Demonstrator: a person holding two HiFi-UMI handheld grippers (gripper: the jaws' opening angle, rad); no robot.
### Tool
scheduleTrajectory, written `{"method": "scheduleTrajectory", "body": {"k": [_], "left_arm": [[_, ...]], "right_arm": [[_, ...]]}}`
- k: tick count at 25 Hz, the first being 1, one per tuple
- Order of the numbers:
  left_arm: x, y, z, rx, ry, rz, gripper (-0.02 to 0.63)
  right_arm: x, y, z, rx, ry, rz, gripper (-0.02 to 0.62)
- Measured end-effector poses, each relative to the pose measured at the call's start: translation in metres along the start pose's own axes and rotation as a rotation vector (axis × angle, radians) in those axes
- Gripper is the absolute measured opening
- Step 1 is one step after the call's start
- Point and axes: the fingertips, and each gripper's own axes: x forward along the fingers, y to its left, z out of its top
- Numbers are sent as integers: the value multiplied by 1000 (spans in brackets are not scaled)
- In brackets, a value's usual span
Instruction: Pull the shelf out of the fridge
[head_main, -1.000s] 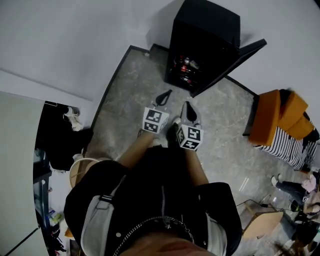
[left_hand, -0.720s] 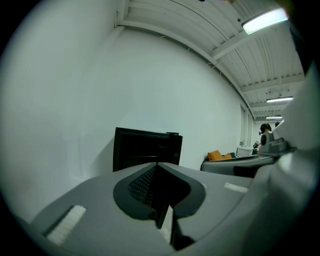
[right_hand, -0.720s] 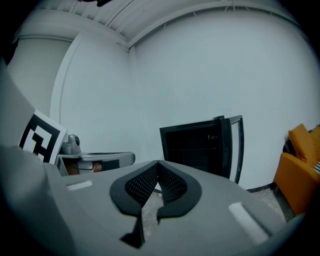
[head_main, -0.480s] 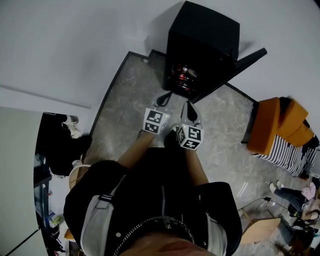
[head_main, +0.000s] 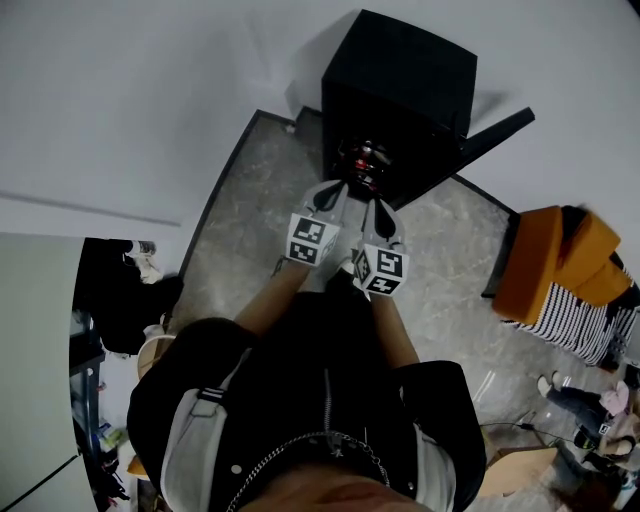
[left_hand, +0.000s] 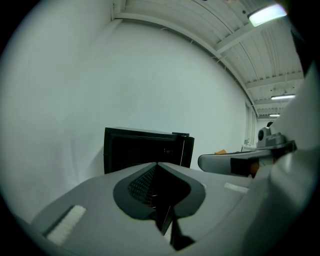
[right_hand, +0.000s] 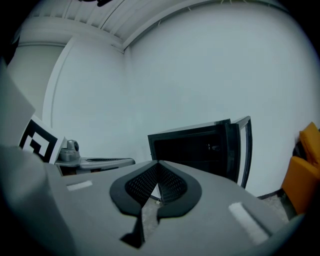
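Observation:
A small black fridge (head_main: 400, 90) stands on the floor against the white wall, its door (head_main: 480, 140) swung open to the right. Red cans and dark items (head_main: 362, 158) show inside on a shelf; the shelf itself is hard to make out. My left gripper (head_main: 338, 186) and right gripper (head_main: 376, 206) are side by side just in front of the opening, both shut and holding nothing. In the left gripper view the fridge (left_hand: 145, 147) sits straight ahead beyond the shut jaws. The right gripper view shows the fridge (right_hand: 200, 147) with its door (right_hand: 244, 150) at the right.
An orange seat (head_main: 550, 250) with a striped cloth (head_main: 585, 310) stands right of the fridge. Grey stone floor (head_main: 250, 220) runs to the left wall. A wooden chair (head_main: 520, 460) and a person's legs sit at the lower right; dark clutter (head_main: 125, 290) lies at the left.
Both grippers have moved forward toward the fridge, from about a body's length away to just before its open front. They stay shut.

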Motion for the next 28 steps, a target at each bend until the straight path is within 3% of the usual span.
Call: {"method": "scheduleTrajectory", "body": {"k": [14,28], "left_arm": [[63,-8,-1,-14,17,46,6],[85,-1,-10,-33,29,44,6]], "right_arm": [[36,-63,25,-13,-33,29,3],[54,-72,30,-15,-37,22,3]]}}
